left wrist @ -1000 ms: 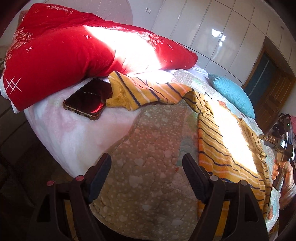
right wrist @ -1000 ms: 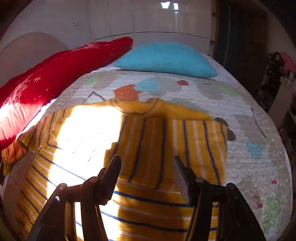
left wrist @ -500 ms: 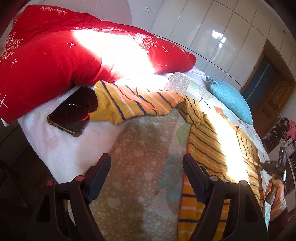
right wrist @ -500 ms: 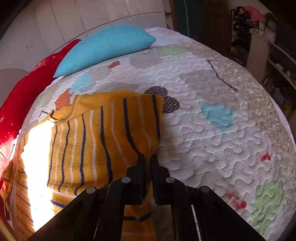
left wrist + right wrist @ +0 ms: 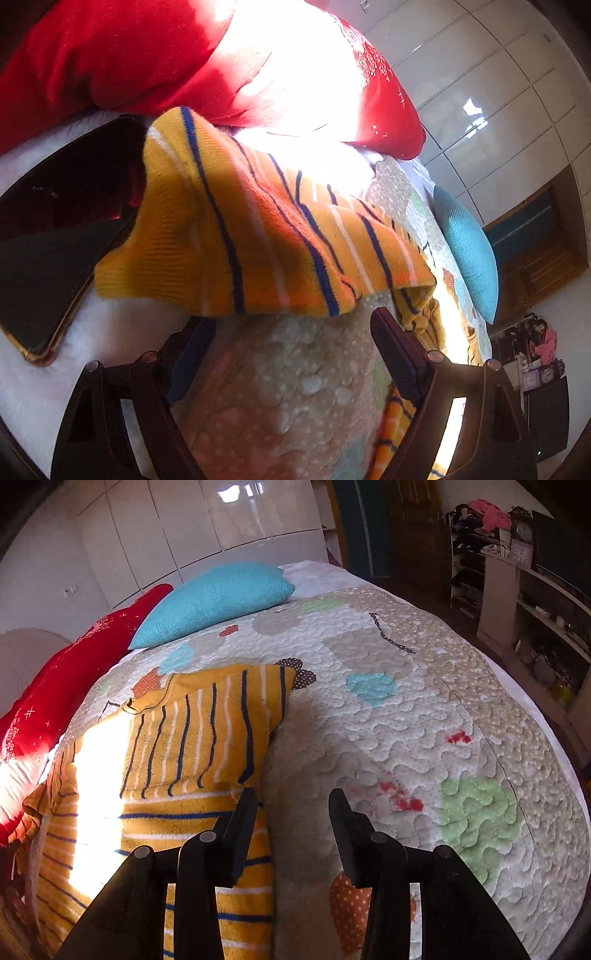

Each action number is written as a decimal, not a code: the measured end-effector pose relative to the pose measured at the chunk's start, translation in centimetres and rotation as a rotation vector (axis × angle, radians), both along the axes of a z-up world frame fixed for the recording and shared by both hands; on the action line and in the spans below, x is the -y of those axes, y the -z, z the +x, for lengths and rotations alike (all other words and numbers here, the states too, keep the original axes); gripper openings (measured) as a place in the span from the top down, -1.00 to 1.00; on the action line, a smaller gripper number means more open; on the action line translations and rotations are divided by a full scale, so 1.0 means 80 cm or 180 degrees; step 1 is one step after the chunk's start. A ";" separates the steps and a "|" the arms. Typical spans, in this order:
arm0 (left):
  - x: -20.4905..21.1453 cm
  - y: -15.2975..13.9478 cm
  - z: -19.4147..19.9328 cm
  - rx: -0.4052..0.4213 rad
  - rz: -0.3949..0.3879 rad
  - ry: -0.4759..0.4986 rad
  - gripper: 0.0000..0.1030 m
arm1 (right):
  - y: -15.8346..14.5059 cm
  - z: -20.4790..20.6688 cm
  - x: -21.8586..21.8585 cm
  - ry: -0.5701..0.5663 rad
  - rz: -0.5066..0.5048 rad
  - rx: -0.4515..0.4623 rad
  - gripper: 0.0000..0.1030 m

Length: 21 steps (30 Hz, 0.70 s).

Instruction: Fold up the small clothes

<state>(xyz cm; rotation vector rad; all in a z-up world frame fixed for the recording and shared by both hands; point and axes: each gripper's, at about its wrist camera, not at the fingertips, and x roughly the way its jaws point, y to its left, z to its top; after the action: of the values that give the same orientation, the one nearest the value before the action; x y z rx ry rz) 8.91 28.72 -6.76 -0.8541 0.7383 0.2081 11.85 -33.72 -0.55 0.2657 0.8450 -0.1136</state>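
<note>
A yellow striped sweater (image 5: 192, 746) is lying across a patchwork quilt (image 5: 424, 720) on a bed, with sunlight washing out a patch of it at the left of the right wrist view. One sleeve is lying folded over the sweater's body in the centre left of that frame, its stripes running upright over the level stripes beneath. The right gripper (image 5: 291, 805) is sitting at the lower centre, its jaws opening with nothing between them; the left finger is standing over the sweater's edge and the right finger over bare quilt. In the left wrist view, the other sleeve (image 5: 258, 236) is stretching across the middle of the frame, its ribbed cuff overlapping the edge of a dark phone (image 5: 55, 240) at the left. The left gripper (image 5: 291, 332) is hovering at the bottom centre with its jaws wide and opening further, the sleeve just beyond the fingertips and nothing gripped. A red pillow (image 5: 147, 55) is filling the upper left of that frame, half bleached by sun, and a blue cushion (image 5: 218, 598) is resting at the upper centre of the right wrist view. Glossy white wardrobe doors (image 5: 221, 517) are lining the wall behind.
</note>
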 end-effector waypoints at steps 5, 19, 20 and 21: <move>-0.014 0.007 0.031 -0.0162 -0.0135 -0.0141 0.87 | 0.005 -0.027 -0.008 -0.0031 -0.0134 0.0009 0.10; 0.104 -0.193 0.073 0.0499 0.1229 0.0271 0.92 | -0.009 -0.079 -0.008 -0.0196 -0.0213 0.0347 0.10; 0.132 -0.207 0.085 0.0558 0.1306 0.0435 0.92 | -0.006 -0.083 -0.004 -0.0172 -0.0191 0.0345 0.10; 0.159 -0.216 0.094 0.0607 0.1357 0.0599 0.92 | -0.003 -0.086 0.001 -0.0143 -0.0148 0.0337 0.10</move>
<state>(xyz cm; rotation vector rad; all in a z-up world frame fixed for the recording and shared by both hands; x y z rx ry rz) 16.45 16.03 10.52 -0.3896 0.5627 0.1076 4.93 -33.79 -0.33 0.2071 0.7418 -0.0763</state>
